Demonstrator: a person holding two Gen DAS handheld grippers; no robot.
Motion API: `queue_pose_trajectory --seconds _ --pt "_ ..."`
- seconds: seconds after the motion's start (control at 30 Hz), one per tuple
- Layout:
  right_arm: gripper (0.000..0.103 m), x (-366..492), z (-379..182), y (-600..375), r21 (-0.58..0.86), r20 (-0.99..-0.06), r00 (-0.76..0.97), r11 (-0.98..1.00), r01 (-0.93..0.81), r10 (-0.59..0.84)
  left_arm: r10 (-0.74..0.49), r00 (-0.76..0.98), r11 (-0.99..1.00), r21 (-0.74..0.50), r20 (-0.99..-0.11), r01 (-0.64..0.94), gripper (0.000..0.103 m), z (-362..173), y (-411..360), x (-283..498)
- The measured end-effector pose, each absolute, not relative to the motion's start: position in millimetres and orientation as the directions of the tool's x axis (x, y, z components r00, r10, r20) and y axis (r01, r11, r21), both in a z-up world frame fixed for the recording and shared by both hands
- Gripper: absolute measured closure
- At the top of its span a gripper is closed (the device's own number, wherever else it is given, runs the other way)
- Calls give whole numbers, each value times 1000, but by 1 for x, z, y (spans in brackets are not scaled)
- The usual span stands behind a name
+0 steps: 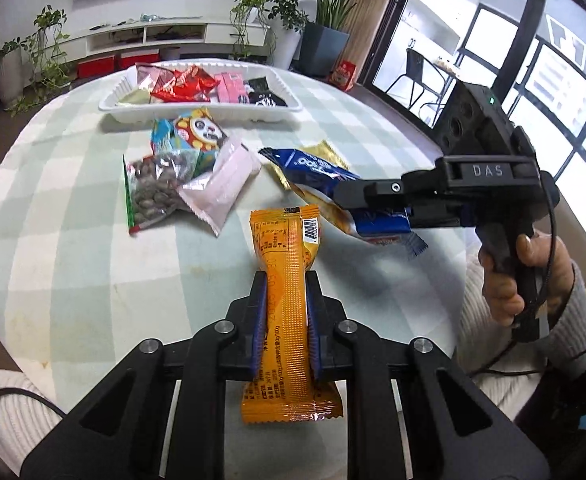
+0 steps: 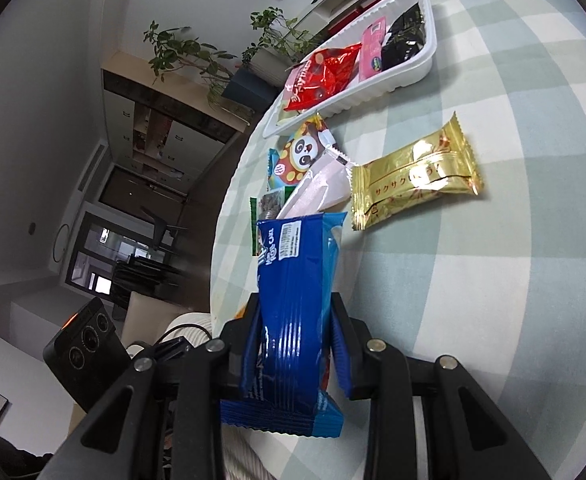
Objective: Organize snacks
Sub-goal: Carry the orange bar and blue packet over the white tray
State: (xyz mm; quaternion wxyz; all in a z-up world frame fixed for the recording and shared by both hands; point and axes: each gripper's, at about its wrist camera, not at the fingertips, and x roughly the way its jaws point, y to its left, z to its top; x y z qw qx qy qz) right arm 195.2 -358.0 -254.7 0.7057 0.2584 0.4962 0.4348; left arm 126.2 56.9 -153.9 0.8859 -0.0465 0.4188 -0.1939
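**Both grippers loaded, tray dead ahead**

Orange snack pack (image 1: 289, 300) sits pinched between the left gripper (image 1: 287, 280) pads, jaws nearly shut on it, long axis running 12–6, lifted off the checked tablecloth (image 1: 73, 240). White tray (image 1: 201, 110) lies at 11 o'clock from those jaws, past the loose pile. Right gripper (image 2: 297, 312) is clamped narrow on the blue pack (image 2: 293, 300); its tray view (image 2: 413, 72) is at 1 o'clock. Gold pack (image 2: 413, 172) remains loose. Orange wrapper is crimped and glossy, barcode at its far end.
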Motion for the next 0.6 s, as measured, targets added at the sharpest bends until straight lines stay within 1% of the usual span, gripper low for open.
queue_pose_trajectory --seconds 0.3,0.6 --pt "69 208 -249 -373 847 -409 137 431 -312 902 -401 599 915 -270 -693 300 88 -130 69 142" --pt "69 238 -227 -378 862 -367 170 403 -308 915 -401 635 916 -299 -660 267 88 -107 94 188"
